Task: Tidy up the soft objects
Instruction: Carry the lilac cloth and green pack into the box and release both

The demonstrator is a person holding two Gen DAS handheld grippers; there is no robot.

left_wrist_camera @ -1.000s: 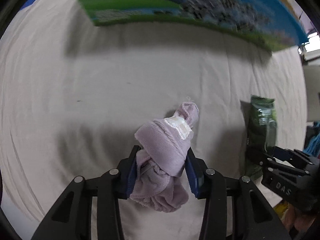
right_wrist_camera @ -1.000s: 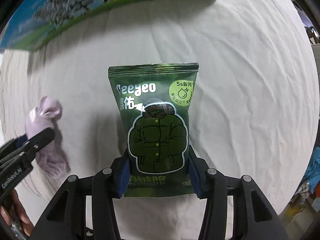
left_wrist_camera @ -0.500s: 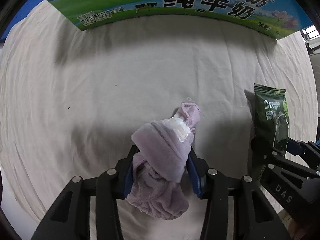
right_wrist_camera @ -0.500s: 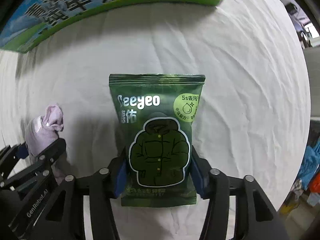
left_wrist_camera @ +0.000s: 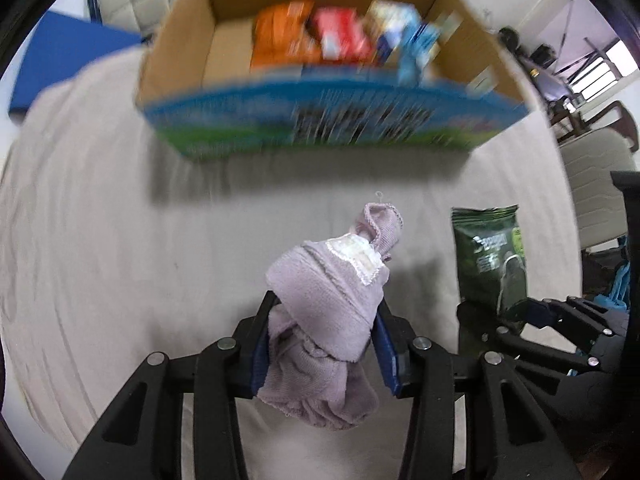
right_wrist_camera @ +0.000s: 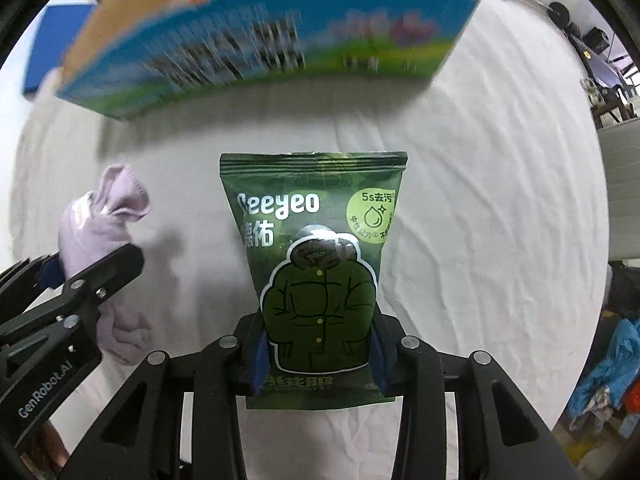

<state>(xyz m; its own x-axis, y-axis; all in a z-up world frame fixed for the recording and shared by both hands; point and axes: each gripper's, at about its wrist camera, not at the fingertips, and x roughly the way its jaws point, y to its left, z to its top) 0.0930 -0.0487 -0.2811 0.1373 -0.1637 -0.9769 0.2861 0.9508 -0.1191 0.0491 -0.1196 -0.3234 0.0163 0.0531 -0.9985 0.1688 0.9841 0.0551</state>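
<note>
A lilac bundle of soft cloth (left_wrist_camera: 332, 304) with a white lace label hangs above the white sheet, and my left gripper (left_wrist_camera: 326, 320) is shut on it. The same bundle (right_wrist_camera: 100, 224) and the left gripper (right_wrist_camera: 80, 268) show at the left of the right wrist view. A dark green pouch (right_wrist_camera: 316, 264) printed with a puffer jacket stands upright between the pads of my right gripper (right_wrist_camera: 318, 328). Its jaws are closing and pressing the pouch's lower sides. From the left wrist, the pouch (left_wrist_camera: 490, 256) and right gripper (left_wrist_camera: 500, 312) appear at the right.
An open cardboard box (left_wrist_camera: 320, 120) with a blue and green printed side stands ahead on the sheet (left_wrist_camera: 120, 240), blurred, and also shows from the right wrist (right_wrist_camera: 260, 52). Several colourful packets (left_wrist_camera: 284, 36) lie inside. A blue mat (left_wrist_camera: 60, 52) lies far left; pale chairs (left_wrist_camera: 592, 184) stand right.
Both grippers have risen off the sheet with their loads. The box has dropped lower in both views, and its open top with the packets inside has come into sight.
</note>
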